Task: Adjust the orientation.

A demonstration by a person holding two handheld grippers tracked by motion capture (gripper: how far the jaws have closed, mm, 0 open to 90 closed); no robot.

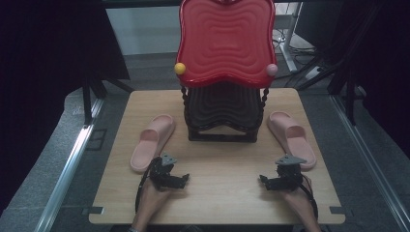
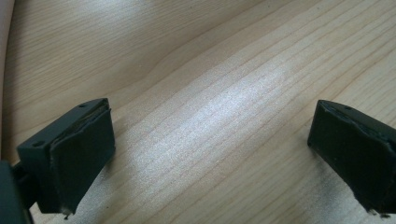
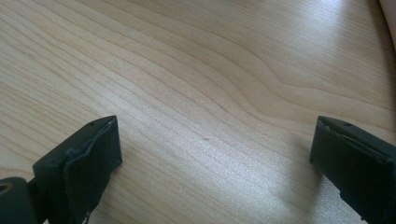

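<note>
Two pink slippers lie on the wooden table [image 1: 217,164]: the left slipper [image 1: 152,141] angled at the left, the right slipper [image 1: 292,138] at the right. Between them stands a two-tier rack with a red wavy upper tray [image 1: 226,41] and a dark lower tray [image 1: 222,108]. My left gripper [image 1: 183,180] rests low on the table just below the left slipper's heel, open, with bare wood [image 2: 210,121] between its jaws. My right gripper [image 1: 264,181] sits below the right slipper's heel, open over bare wood [image 3: 210,116].
A yellow ball [image 1: 180,68] and a pink ball [image 1: 272,69] cap the red tray's front corners. Twisted dark posts [image 1: 185,104] hold the tiers. A pink edge of a slipper [image 2: 4,70] shows at the left gripper view's left border. Metal rails [image 1: 72,159] run beside the table.
</note>
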